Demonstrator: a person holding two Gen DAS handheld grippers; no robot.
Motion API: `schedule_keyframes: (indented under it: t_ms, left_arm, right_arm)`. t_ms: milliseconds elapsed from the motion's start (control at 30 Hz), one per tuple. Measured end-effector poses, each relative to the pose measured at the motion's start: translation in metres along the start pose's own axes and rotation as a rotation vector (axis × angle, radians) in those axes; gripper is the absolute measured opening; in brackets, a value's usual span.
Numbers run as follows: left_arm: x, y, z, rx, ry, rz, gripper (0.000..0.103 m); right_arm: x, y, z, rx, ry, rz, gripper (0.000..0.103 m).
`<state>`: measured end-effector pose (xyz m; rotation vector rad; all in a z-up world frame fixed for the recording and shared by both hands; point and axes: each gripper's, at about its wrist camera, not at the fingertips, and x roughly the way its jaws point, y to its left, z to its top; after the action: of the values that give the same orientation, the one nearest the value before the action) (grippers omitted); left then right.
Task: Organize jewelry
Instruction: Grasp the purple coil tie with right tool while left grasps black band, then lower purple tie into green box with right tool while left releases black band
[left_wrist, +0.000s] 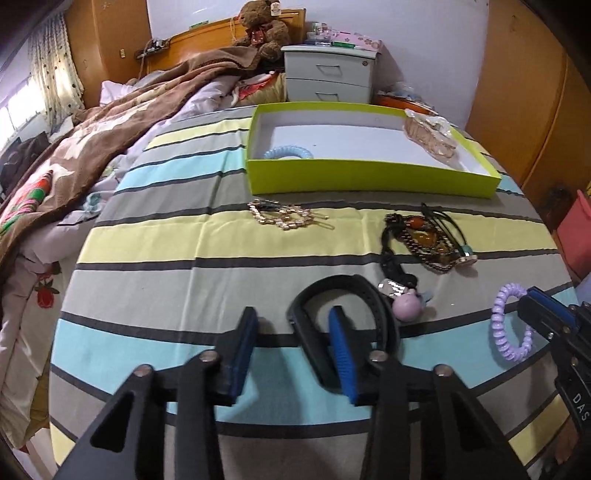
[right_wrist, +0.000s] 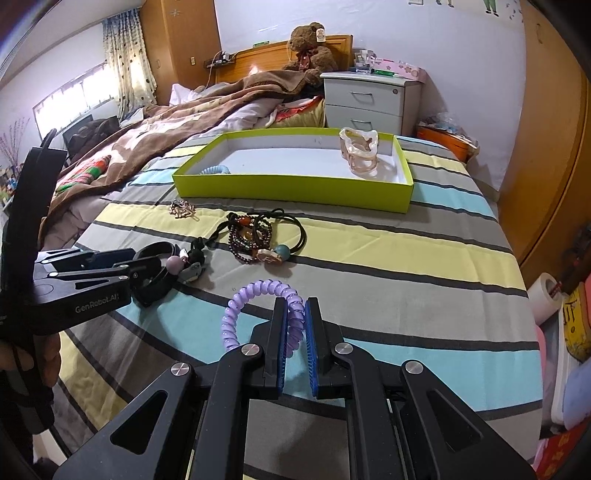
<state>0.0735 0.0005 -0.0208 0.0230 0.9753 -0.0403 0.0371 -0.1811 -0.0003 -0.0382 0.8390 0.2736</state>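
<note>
On the striped bedspread a black band (left_wrist: 343, 291) lies in a loop. My left gripper (left_wrist: 293, 319) stands open over it: one finger sits inside the loop, the other outside, and the band's left side lies between them without being pressed. My right gripper (right_wrist: 295, 308) is shut on a purple spiral hair tie (right_wrist: 255, 291), which also shows at the right of the left wrist view, purple hair tie (left_wrist: 509, 325). The green box (left_wrist: 369, 177) beyond holds a blue spiral tie (left_wrist: 288, 153) and a pale claw clip (left_wrist: 432, 136).
A gold hair clip (left_wrist: 284, 216), a heap of beaded bracelets and black ties (left_wrist: 428, 240) and a pink bead charm (left_wrist: 406, 304) lie between grippers and box. A brown blanket (left_wrist: 110, 140) covers the bed's left. A white nightstand (left_wrist: 328, 74) stands behind.
</note>
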Motion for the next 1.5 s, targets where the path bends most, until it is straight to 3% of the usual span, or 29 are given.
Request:
schedule_keyframes:
  t_ms: [100,467,1067,1500]
  left_arm:
    - [0.000,-0.002,0.000,0.011,-0.002,-0.010,0.027]
    - [-0.005,-0.002,0.002,0.005,-0.015,-0.027,0.013]
    - [-0.026,0.009,0.015,-0.018,-0.077,-0.040,0.013]
    - [-0.037,0.014,0.049,-0.018,-0.117,-0.067,0.013]
  right_arm:
    - [0.000,0.001,0.001,0.002,-0.001,0.000,0.009]
    - [-0.003,0.001,0.005,0.005,-0.010,-0.007,0.009]
    - [-0.018,0.003,0.019,0.005,-0.055,-0.024,0.009]
    - [-0.024,0.000,0.060,0.007,-0.113,-0.037,0.009]
